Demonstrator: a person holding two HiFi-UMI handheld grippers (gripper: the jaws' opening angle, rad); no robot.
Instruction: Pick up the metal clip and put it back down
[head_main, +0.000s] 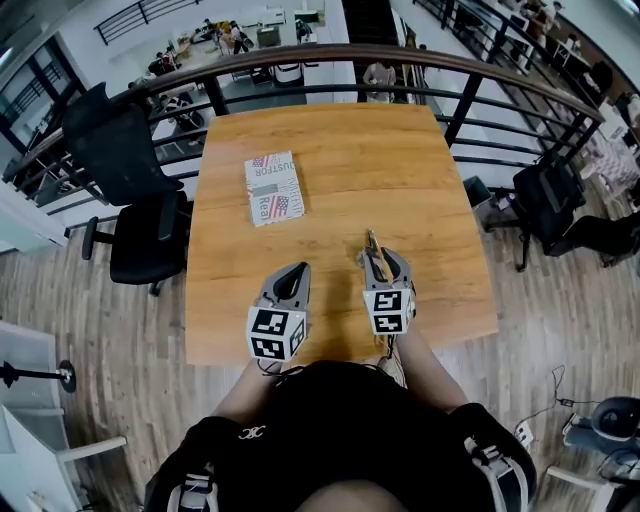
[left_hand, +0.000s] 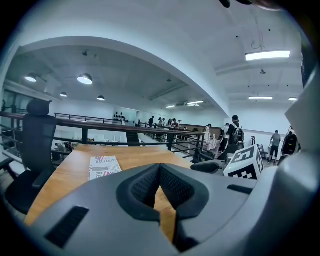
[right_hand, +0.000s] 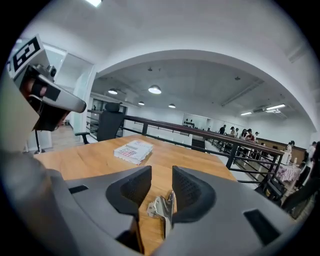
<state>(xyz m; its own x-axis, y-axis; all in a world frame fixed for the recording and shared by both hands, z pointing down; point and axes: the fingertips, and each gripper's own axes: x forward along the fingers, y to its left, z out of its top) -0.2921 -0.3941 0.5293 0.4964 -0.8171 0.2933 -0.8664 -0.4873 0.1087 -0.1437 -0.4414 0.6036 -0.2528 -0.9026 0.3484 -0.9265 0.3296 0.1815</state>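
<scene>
My right tool (head_main: 383, 262) hangs over the near part of the desk (head_main: 430, 200) with its jaws apart, gripping nothing. In the right gripper view the gap of this tool (right_hand: 161, 175) is plain, and the metal clip (right_hand: 161, 209) sits inside it. The clip lies against the inner face of the right-hand jaw and clear of the left-hand jaw. It is low between the jaws, down near the wood; I cannot tell whether it rests on the desk. From the head view the metal clip (head_main: 371, 247) shows as a thin sliver at the front of the same tool, pointing away from me.

My left tool (head_main: 292, 272) is just to the left of the right one, also over the near part of the desk. In the left gripper view its jaws (left_hand: 160, 167) are shut tip against tip, with nothing between them; only bare wood shows through the slit below the tips. The right tool's marker cube (left_hand: 245, 162) appears off to the right of it.

A printed packet (head_main: 273, 187) lies flat on the desk, ahead of the left tool and well apart from both tools. Left of the left tool, beyond the desk's edge, stands a black office chair (head_main: 130, 190). A curved railing (head_main: 340, 55) runs past the far edge of the desk, ahead of both tools.
</scene>
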